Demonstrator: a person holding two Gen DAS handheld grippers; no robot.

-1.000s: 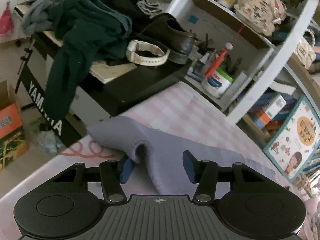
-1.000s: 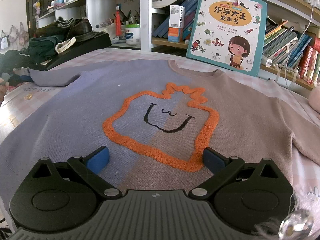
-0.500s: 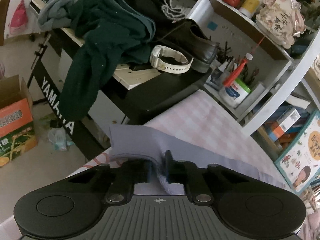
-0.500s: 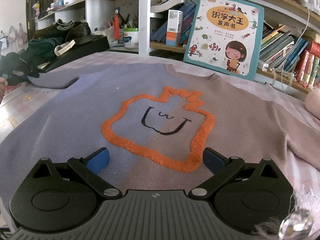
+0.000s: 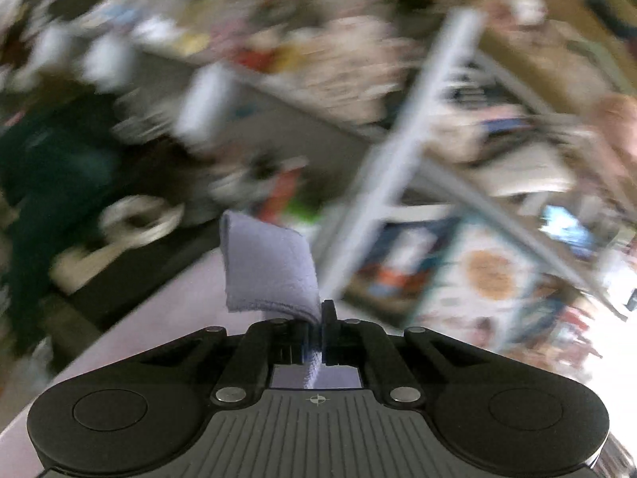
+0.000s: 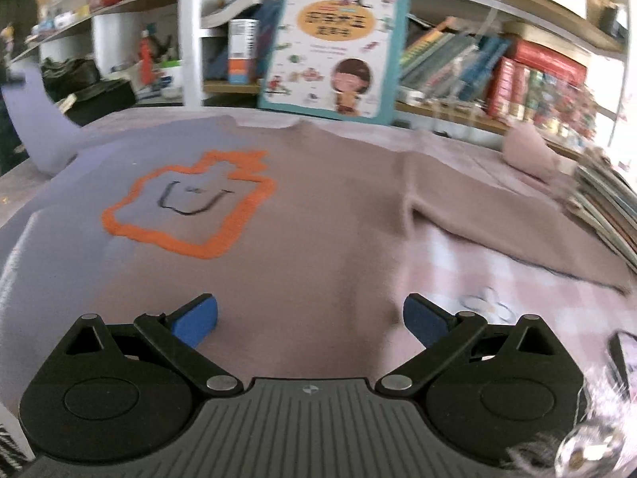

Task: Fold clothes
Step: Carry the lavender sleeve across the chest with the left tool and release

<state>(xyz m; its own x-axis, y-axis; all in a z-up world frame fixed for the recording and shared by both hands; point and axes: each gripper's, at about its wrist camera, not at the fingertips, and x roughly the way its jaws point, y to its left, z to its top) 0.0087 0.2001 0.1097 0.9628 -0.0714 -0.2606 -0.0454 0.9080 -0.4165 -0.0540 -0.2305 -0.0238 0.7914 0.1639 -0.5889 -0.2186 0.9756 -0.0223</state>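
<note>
Left hand-held gripper (image 5: 317,320): jaws pressed together, pinching the lavender sleeve cuff (image 5: 267,267) of the sweater (image 6: 318,215); the cuff stands up above the fingertips, clear of the bench (image 5: 159,318). Left wrist view is heavily motion-blurred; shelves and clutter behind cannot be made out in detail. Right hand-held gripper (image 6: 310,320): jaws spread wide, blue pads (image 6: 197,320) apart, nothing between them, hovering over the lower body of the sweater. Sweater lies flat, front up, on the pink checked bench (image 6: 497,275); left half lavender, right half brownish pink, orange outlined face motif (image 6: 191,203) across the colour join. Its lavender sleeve (image 6: 40,127) rises off the bench at far left of the right wrist view; the other sleeve (image 6: 497,215) lies out to the right. A picture book (image 6: 334,49) leans upright against the bookshelf (image 6: 517,63) behind the collar.
</note>
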